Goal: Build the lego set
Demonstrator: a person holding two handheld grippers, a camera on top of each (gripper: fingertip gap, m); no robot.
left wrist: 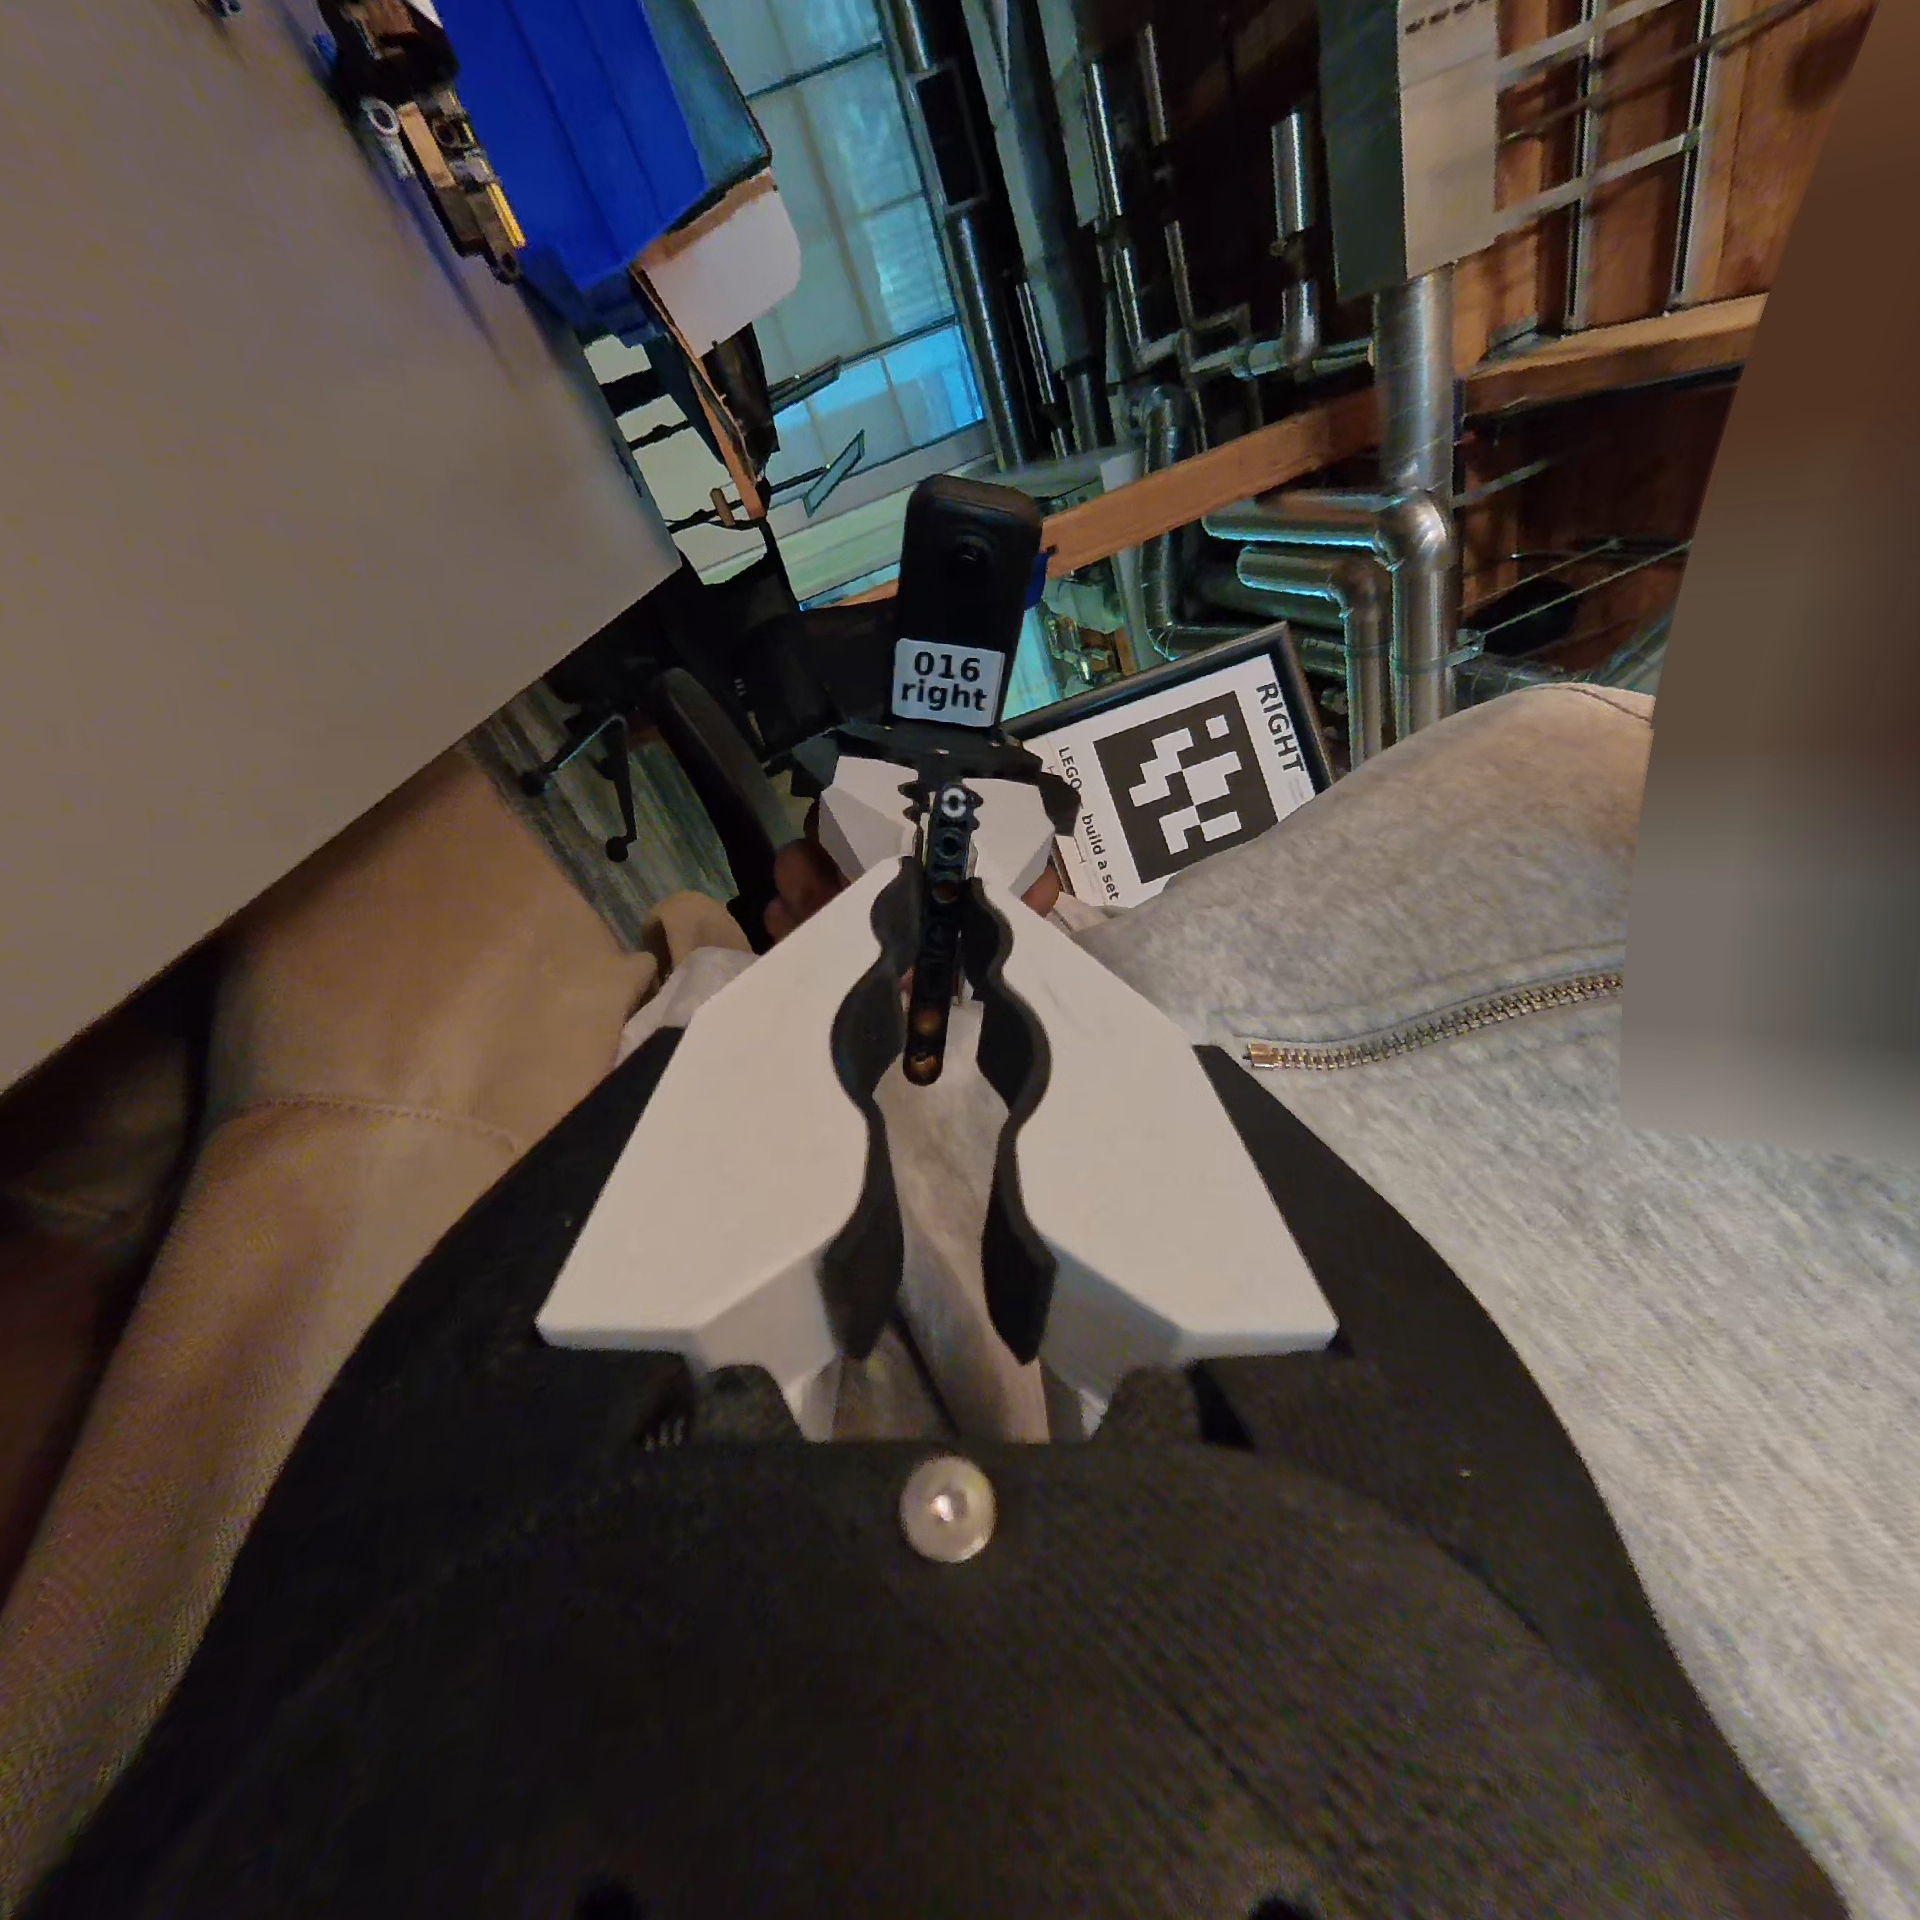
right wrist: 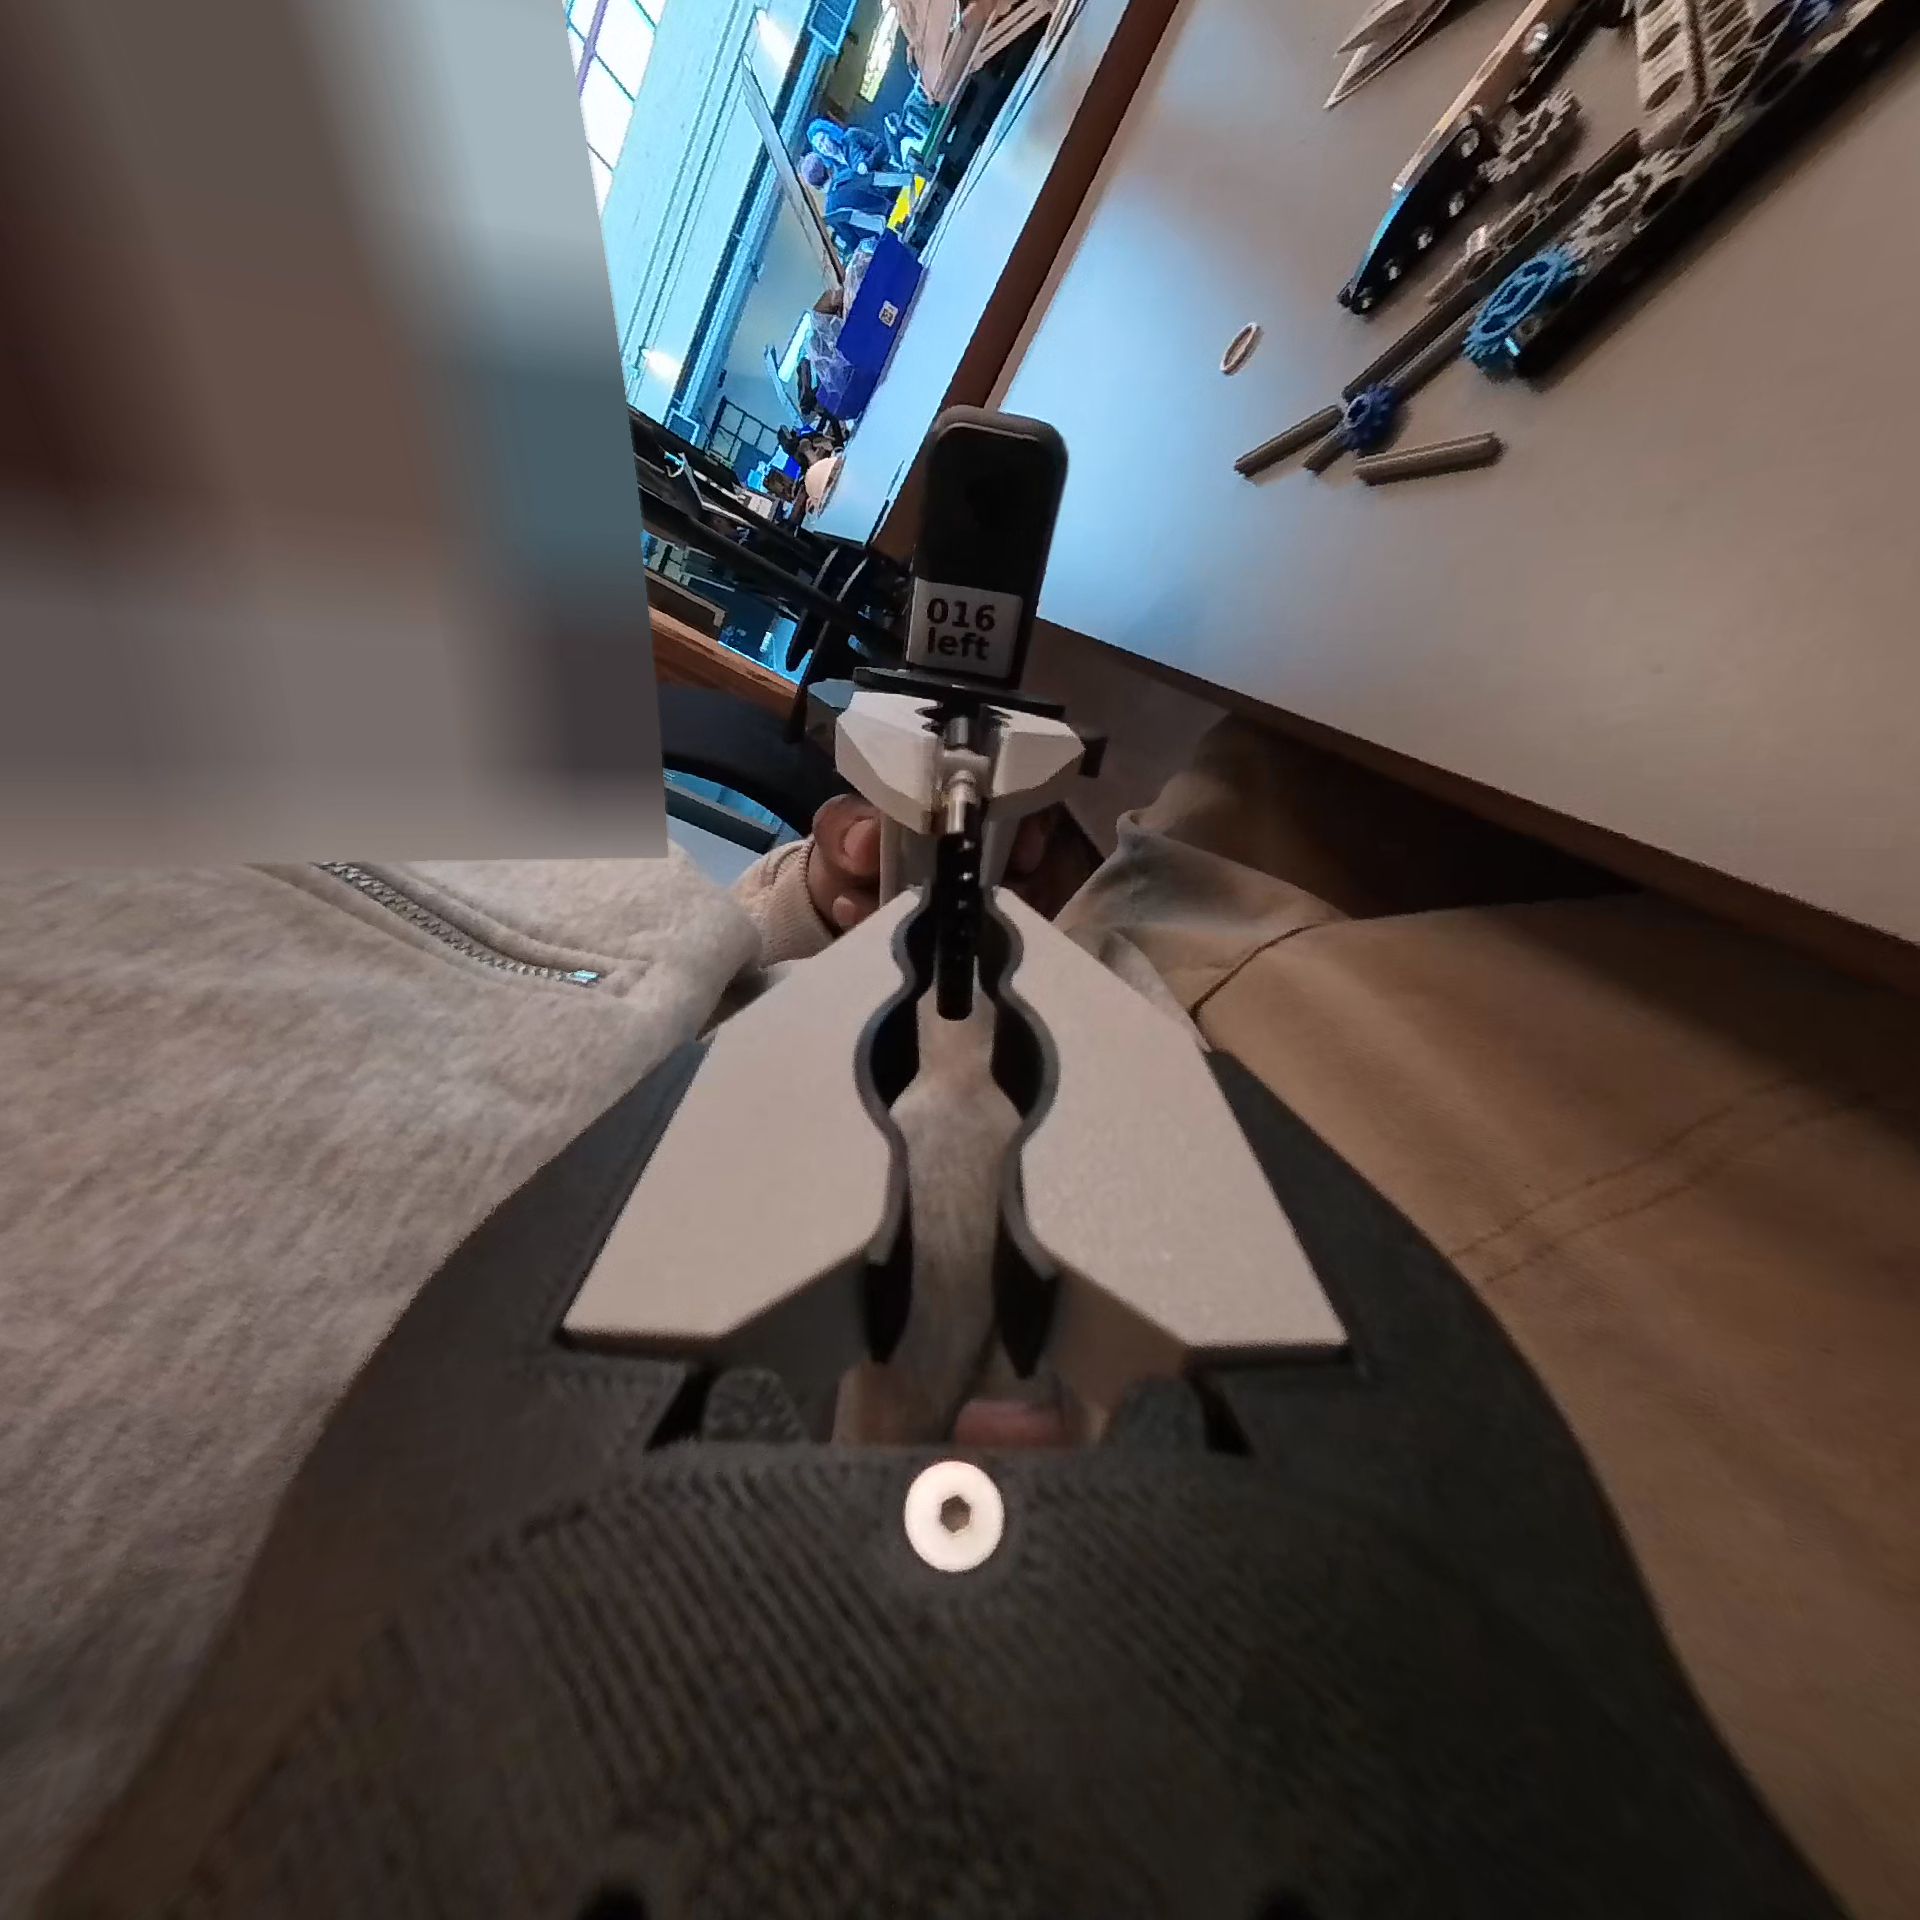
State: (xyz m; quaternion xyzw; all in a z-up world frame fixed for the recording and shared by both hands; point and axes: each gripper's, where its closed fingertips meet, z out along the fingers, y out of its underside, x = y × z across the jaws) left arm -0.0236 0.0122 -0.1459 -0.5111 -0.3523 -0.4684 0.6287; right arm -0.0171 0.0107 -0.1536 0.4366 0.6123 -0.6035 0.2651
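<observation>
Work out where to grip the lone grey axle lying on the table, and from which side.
Grip the grey axle mid-shaft, coming from above and closing across its width. It lies flat on the table, apart from the other pieces, so both long sides look free.

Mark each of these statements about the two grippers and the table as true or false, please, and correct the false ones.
1. The left gripper is shut on a black beam. True.
2. The two grippers point away from each other. False: they face each other, and the right gripper meets the same beam end to end.
3. The beam rests on the table. False: it is held in the air beside the table edge, above the person's lap.
4. Blue gears lie on the table among loose grey rods. True.
5. The person wears a red jacket. False: a grey zipped top shows.
</observation>
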